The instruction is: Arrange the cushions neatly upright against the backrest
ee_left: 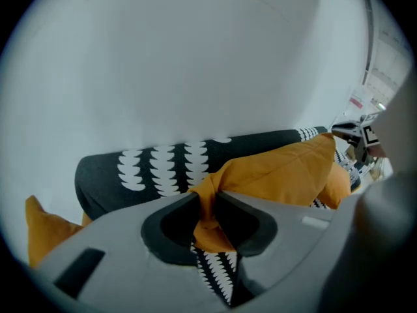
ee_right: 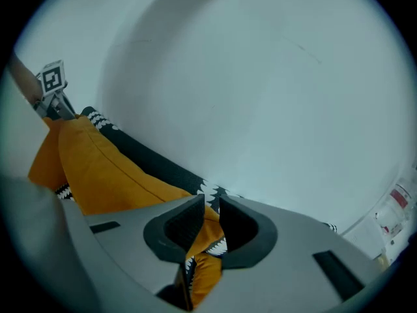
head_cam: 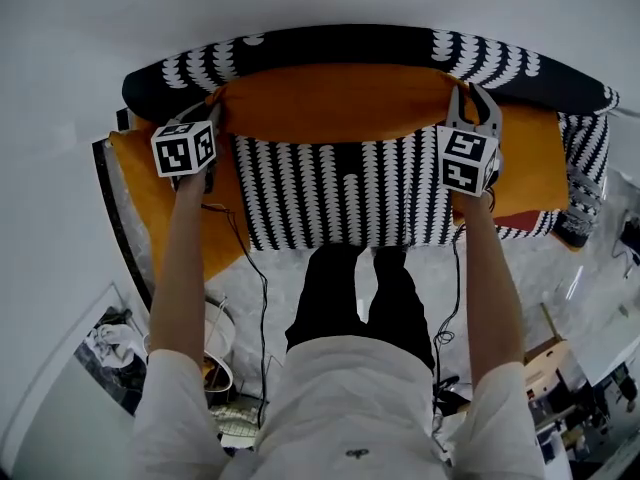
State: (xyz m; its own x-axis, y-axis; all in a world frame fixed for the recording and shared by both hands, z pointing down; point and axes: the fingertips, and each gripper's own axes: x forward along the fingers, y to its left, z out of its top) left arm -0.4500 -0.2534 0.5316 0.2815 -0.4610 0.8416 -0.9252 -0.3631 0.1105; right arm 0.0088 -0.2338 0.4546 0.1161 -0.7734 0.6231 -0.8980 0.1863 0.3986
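Note:
A long orange cushion (head_cam: 330, 103) lies along the black backrest with white scallops (head_cam: 340, 46) of a sofa, above the striped seat (head_cam: 340, 193). My left gripper (head_cam: 214, 116) is shut on its left corner; in the left gripper view the orange fabric (ee_left: 280, 175) is pinched between the pads of that gripper (ee_left: 207, 197). My right gripper (head_cam: 472, 92) grips the right corner. Seen from the right gripper (ee_right: 208, 204), the cushion (ee_right: 98, 168) runs away to the left and its corner sits between the pads.
A second orange cushion (head_cam: 150, 193) lies at the sofa's left end, a third (head_cam: 530, 158) at its right end. A white wall stands behind the sofa. The person's legs (head_cam: 360, 298) are at the seat's front edge. Cables and clutter (head_cam: 225, 368) cover the marble floor.

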